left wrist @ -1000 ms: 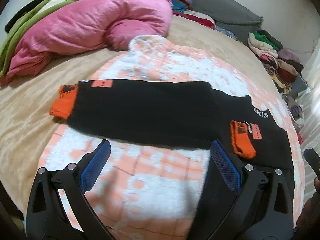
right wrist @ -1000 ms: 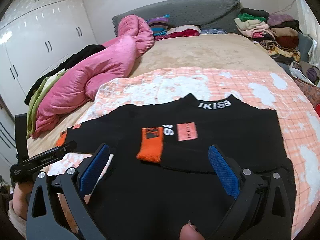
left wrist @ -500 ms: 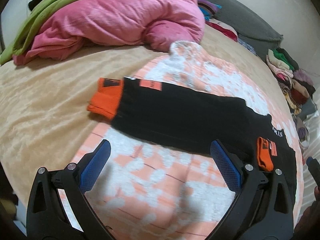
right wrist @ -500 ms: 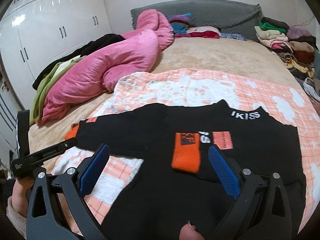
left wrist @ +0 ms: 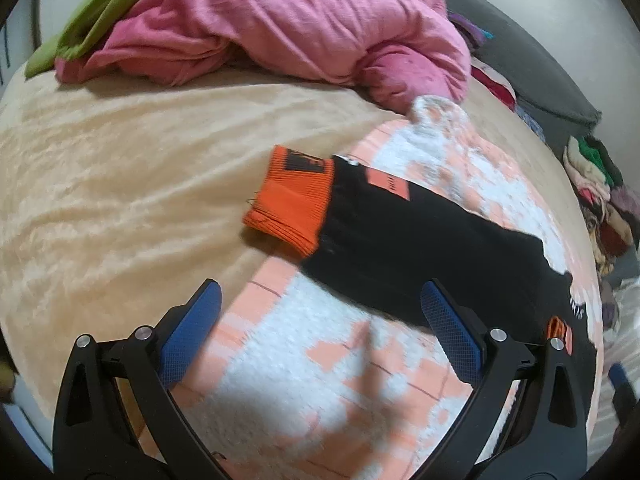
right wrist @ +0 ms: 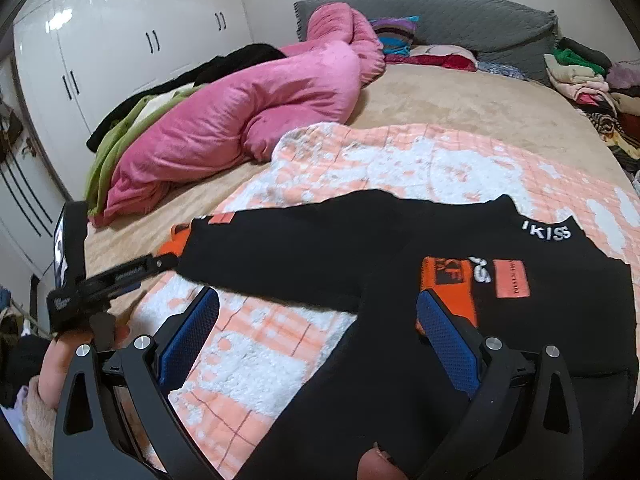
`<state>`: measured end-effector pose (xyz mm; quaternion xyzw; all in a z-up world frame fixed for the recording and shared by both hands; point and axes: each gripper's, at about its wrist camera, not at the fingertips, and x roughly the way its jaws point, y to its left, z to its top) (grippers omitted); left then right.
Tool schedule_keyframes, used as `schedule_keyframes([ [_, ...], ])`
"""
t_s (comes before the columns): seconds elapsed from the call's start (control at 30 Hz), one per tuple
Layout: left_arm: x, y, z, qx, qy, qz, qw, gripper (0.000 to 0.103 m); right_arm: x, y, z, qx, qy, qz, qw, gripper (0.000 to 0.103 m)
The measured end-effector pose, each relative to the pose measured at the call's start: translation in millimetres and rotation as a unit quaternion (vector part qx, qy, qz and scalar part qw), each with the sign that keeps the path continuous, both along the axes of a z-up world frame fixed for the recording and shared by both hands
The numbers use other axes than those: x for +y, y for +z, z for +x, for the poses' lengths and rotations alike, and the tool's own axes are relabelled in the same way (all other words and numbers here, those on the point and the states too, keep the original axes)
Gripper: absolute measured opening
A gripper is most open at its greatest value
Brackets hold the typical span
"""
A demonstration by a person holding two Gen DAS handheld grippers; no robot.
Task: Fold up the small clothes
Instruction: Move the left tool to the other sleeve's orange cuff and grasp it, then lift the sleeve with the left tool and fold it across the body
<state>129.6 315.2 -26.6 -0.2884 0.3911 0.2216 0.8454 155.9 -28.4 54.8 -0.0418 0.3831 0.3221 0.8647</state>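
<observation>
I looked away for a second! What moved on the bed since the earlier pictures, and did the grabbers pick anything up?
The left gripper swung leftwards toward the outstretched sleeve's orange cuff, which now looms larger in its view. The right gripper shifted left too, over the black sweater. Both stayed open; nothing was grabbed or dropped. The sweater, its folded-in sleeve and the pink blanket lie as before.

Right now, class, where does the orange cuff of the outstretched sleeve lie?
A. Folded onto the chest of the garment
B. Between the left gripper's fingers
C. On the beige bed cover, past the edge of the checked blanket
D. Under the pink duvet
C: in the left wrist view the orange cuff rests on the beige bed cover, just off the checked blanket; the left gripper stands open, short of it.
</observation>
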Motion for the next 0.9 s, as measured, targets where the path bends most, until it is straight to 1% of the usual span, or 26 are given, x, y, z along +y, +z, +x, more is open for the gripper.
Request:
schedule_keyframes([
  [0.2, 28.9, -15.1, -1.0, -0.012, 0.043, -0.030, 0.9985, 0.094, 13.4, -11.6, -7.6, 0.008, 0.017, -0.009, 1.000, 0.099],
  [0.3, 37.9, -19.6, 1.1, -0.023, 0.055, -0.042, 0.9974, 0.093, 18.2, -18.7, -10.4, 0.015, 0.024, -0.013, 1.000, 0.099],
  [0.37, 41.5, -20.8, 6.0, -0.028, 0.055, -0.040, 0.9973, 0.079, 19.5, -22.5, -11.0, 0.019, 0.024, -0.013, 0.999, 0.099],
  [0.43, 43.9, -23.2, 12.2, -0.031, 0.052, -0.042, 0.9973, 0.053, 18.6, -26.1, -10.7, 0.023, 0.022, -0.012, 0.999, 0.099],
  [0.47, 44.8, -24.6, 15.2, -0.033, 0.049, -0.046, 0.9972, 0.045, 18.0, -27.1, -10.2, 0.025, 0.020, -0.011, 0.999, 0.099],
  [0.5, 45.5, -25.8, 17.8, -0.034, 0.046, -0.050, 0.9971, 0.030, 17.1, -28.3, -9.7, 0.027, 0.018, -0.011, 0.999, 0.099],
  [0.53, 45.9, -26.4, 20.0, -0.036, 0.044, -0.053, 0.9970, 0.019, 14.6, -29.5, -9.0, 0.030, 0.015, -0.009, 0.999, 0.099],
  [0.6, 45.3, -24.3, 22.1, -0.049, 0.036, -0.063, 0.9962, 0.009, 10.6, -30.8, -8.4, 0.033, 0.010, -0.006, 0.999, 0.099],
  [0.77, 33.1, 1.6, 20.0, -0.086, 0.016, -0.059, 0.9944, 0.007, -10.2, -29.7, -4.7, 0.037, -0.014, 0.006, 0.999, 0.099],
  [0.9, 16.6, 33.3, 21.0, -0.116, -0.007, -0.046, 0.9922, 0.007, -34.0, -25.8, -1.5, 0.042, -0.042, 0.023, 0.998, 0.099],
])
